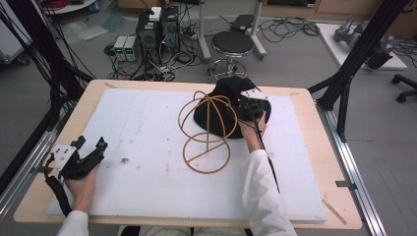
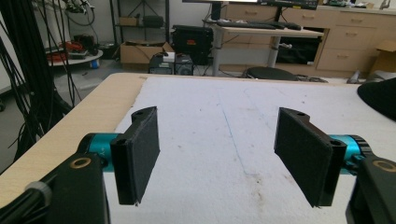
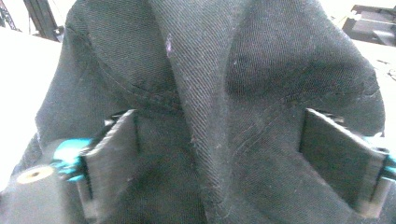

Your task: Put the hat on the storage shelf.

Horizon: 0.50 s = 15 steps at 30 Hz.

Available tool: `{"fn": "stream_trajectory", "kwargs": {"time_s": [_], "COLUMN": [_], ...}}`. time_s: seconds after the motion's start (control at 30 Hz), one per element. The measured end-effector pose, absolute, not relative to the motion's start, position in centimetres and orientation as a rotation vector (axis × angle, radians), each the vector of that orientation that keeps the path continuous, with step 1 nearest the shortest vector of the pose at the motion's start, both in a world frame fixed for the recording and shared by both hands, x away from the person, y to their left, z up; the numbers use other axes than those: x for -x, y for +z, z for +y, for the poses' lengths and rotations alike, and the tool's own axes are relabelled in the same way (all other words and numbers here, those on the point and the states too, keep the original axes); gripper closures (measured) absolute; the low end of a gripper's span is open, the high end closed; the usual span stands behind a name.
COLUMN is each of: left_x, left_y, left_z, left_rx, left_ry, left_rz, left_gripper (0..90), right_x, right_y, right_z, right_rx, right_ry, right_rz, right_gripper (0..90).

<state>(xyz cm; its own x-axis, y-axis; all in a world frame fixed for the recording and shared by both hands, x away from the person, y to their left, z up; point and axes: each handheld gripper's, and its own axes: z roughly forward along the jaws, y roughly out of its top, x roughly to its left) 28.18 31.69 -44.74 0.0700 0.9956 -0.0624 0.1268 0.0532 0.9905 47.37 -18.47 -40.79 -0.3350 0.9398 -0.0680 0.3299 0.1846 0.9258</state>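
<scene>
1. My right gripper (image 3: 233, 158) jaws are standing wide astride a raised fold of the black hat (image 3: 219, 84), not yet pinching.
2. The hat is lying beside the wire stand (image 1: 206, 130), ready for mounting.
3. My left gripper (image 2: 219, 158) is idling wide, empty, on the surface (image 1: 147, 147).

**Arms and tongs: pose at this moment**

Left forearm is coming in from the bottom left, its hand (image 1: 81, 184) gripping the left tongs (image 1: 91, 144) low and angled toward the upper right. In the left gripper view its jaws are standing wide apart with nothing between them. Right arm, in a white sleeve (image 1: 263, 196), is reaching forward up the middle; its hand (image 1: 253, 130) is holding the right tongs (image 3: 233, 158) pointed ahead, jaws spread wide with the pads not pressing.
</scene>
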Motion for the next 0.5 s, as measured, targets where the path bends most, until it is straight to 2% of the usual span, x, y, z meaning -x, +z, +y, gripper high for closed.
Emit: {"fn": "stream_trajectory", "kwargs": {"time_s": [0.1, 0.27, 0.3, 0.33, 0.37, 0.5], "left_x": [-28.19, -28.27, -28.29, -28.3, -28.31, -28.31], "left_y": [-44.76, -44.81, -44.82, -44.81, -44.8, -44.78], "left_z": [31.68, 31.61, 31.65, 31.68, 31.69, 31.84], "left_rx": [-1.291, -1.293, -1.293, -1.293, -1.289, -1.289], "left_ry": [1.048, 1.043, 1.043, 1.041, 1.042, 1.043], "left_rz": [1.27, 1.265, 1.266, 1.267, 1.268, 1.27], "left_gripper": [31.1, 31.1, 31.1, 31.1, 31.1, 31.1], "right_x": [-47.26, -47.11, -47.0, -47.0, -46.93, -47.01], "right_y": [-40.64, -40.57, -40.63, -40.63, -40.63, -40.56], "right_z": [-18.5, -18.47, -18.12, -18.12, -17.94, -18.41], "right_rx": [-1.191, -1.191, -1.183, -1.183, -1.176, -1.187], "right_ry": [1.123, 1.078, 1.061, 1.061, 1.047, 1.095], "right_rz": [1.778, 1.799, 1.804, 1.804, 1.803, 1.811], "right_gripper": [31.0, 62.5, 73.0, 73.0, 82.1, 86.8]}}
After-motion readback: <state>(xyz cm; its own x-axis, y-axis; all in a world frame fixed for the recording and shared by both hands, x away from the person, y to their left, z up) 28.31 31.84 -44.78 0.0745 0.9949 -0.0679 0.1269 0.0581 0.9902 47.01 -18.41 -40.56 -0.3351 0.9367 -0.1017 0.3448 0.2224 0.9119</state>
